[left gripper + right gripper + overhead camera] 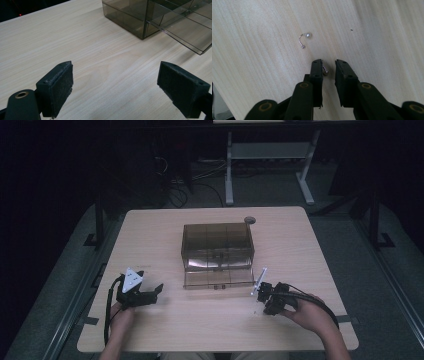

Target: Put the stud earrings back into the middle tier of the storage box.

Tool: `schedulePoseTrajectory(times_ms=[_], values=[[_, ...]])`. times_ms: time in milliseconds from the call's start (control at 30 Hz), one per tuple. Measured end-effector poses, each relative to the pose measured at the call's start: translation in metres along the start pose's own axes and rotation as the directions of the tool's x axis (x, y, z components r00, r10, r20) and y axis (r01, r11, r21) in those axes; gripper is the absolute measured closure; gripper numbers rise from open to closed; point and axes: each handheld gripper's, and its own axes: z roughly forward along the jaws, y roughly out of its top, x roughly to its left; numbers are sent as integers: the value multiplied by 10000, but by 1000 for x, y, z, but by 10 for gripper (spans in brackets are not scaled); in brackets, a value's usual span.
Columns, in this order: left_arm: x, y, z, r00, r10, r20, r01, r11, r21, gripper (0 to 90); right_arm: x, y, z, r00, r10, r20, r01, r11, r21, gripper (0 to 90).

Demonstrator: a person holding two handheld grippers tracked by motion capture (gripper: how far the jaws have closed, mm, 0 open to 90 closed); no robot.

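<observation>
The right gripper (328,65), jaws narrowly spread around a tiny hooked earring (325,70), could flick it across the tabletop (262,37) as they close

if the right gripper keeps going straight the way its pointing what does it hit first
Probably the small hooked earring lying between the right gripper's narrowly parted jaws, then the wooden table. A second earring lies further ahead, slightly off that line. Depth is hard to judge.

No readable text or labels anywhere.

Dark room; grey floor (345,245); white-legged desk frame (270,165) behind; cables (185,185) on floor.
</observation>
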Motion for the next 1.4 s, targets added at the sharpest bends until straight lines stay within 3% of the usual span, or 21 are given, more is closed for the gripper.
schedulePoseTrajectory(times_ms=[267,700,1067,1400], values=[[0,0,0,10000,-33,1,33,10000,-3,129,0,0,1,9999,-79,-120,79,10000,51,848],[0,0,0,10000,-41,8,41,10000,-2,128,-2,-2,-1,9997,-113,-193,111,9999,-96,850],[0,0,-1,10000,-61,24,61,10000,2,128,-2,3,-20,9995,-303,26,304,9988,-374,855],[0,0,-2,9999,-110,55,110,9999,12,129,-5,20,-47,9977,-588,336,611,9956,-716,855]])
